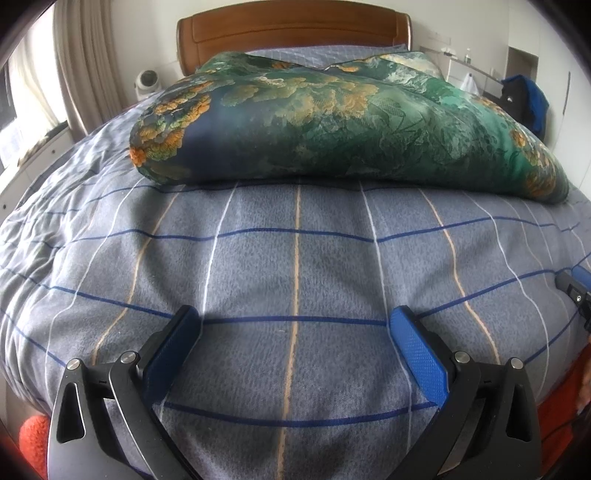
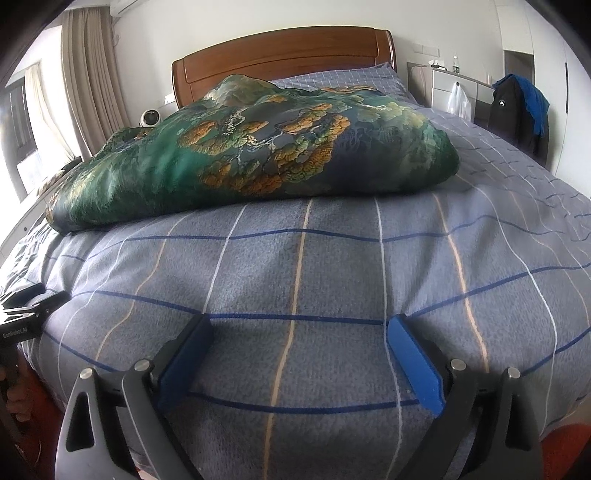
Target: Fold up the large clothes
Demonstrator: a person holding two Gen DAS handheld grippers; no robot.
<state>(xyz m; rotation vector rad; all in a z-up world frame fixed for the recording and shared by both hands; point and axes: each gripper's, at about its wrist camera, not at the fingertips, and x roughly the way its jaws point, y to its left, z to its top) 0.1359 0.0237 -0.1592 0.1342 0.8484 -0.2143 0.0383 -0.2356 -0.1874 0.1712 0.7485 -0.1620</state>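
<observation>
A large green cloth with orange flower patterns (image 1: 332, 122) lies bunched in a thick heap across the middle of the bed; it also shows in the right wrist view (image 2: 258, 155). My left gripper (image 1: 295, 321) is open and empty, low over the grey checked bedspread (image 1: 295, 258) near the foot of the bed, well short of the cloth. My right gripper (image 2: 299, 328) is open and empty too, over the same bedspread (image 2: 332, 258). The right gripper's tip shows at the right edge of the left wrist view (image 1: 576, 284).
A wooden headboard (image 1: 291, 29) stands at the far end. Curtains (image 2: 88, 74) and a small white fan (image 1: 146, 83) are at the left. A white cabinet (image 2: 454, 88) and a dark jacket with blue cloth (image 2: 517, 107) stand at the right.
</observation>
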